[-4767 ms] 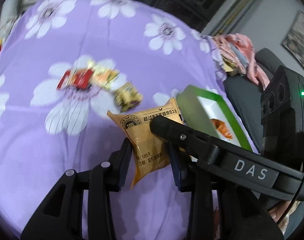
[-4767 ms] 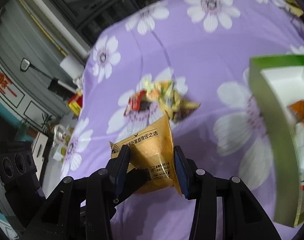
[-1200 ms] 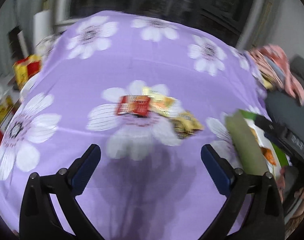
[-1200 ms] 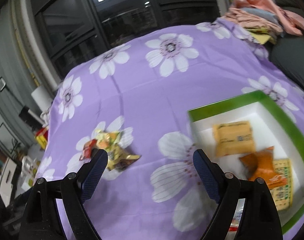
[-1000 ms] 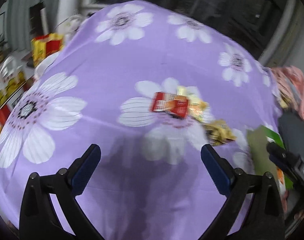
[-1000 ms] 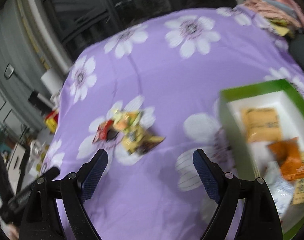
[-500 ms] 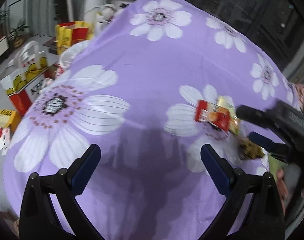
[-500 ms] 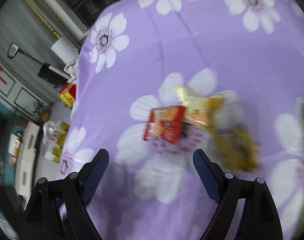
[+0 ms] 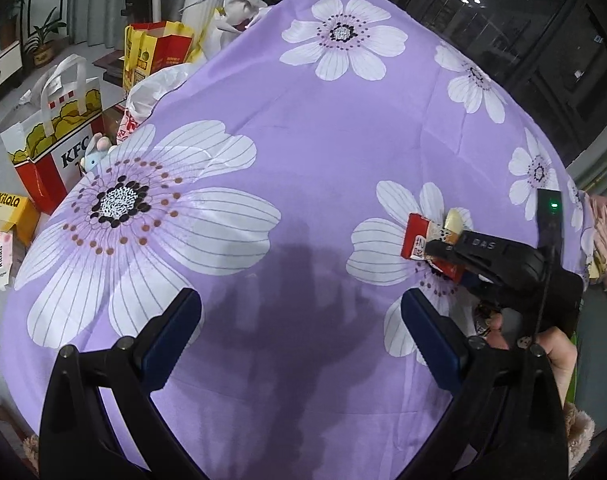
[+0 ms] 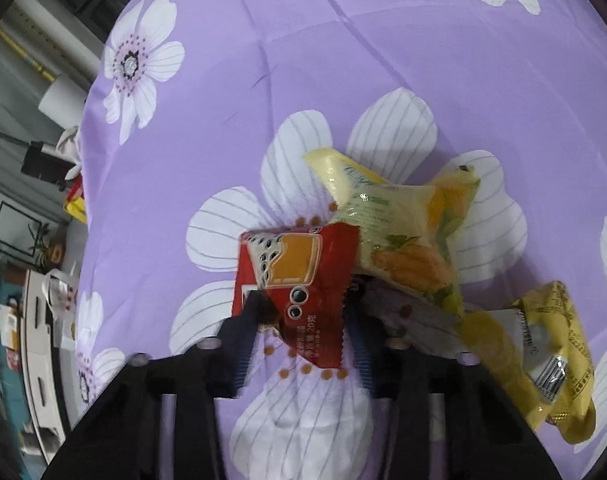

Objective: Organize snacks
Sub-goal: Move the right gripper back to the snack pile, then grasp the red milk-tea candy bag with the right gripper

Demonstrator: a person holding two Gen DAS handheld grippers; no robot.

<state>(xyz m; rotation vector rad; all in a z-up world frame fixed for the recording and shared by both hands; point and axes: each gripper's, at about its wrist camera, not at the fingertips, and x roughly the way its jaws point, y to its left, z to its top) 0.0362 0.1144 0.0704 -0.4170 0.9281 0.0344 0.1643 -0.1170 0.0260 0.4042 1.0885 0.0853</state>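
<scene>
Over the snack pile, right claw [image 10: 303, 316] tilts down, just closed on red packet [image 10: 303, 276].

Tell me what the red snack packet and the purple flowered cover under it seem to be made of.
Red snack packet: looks like thin glossy plastic film, judging by its crinkles, sheen and serrated sealed edge. Purple flowered cover: seems a soft matte woven fabric, with fold creases and a printed flower pattern; the exact fibre cannot be told.

Right tongs [image 10: 303, 320] pinched, left tongs [image 9: 299, 320] agape
</scene>
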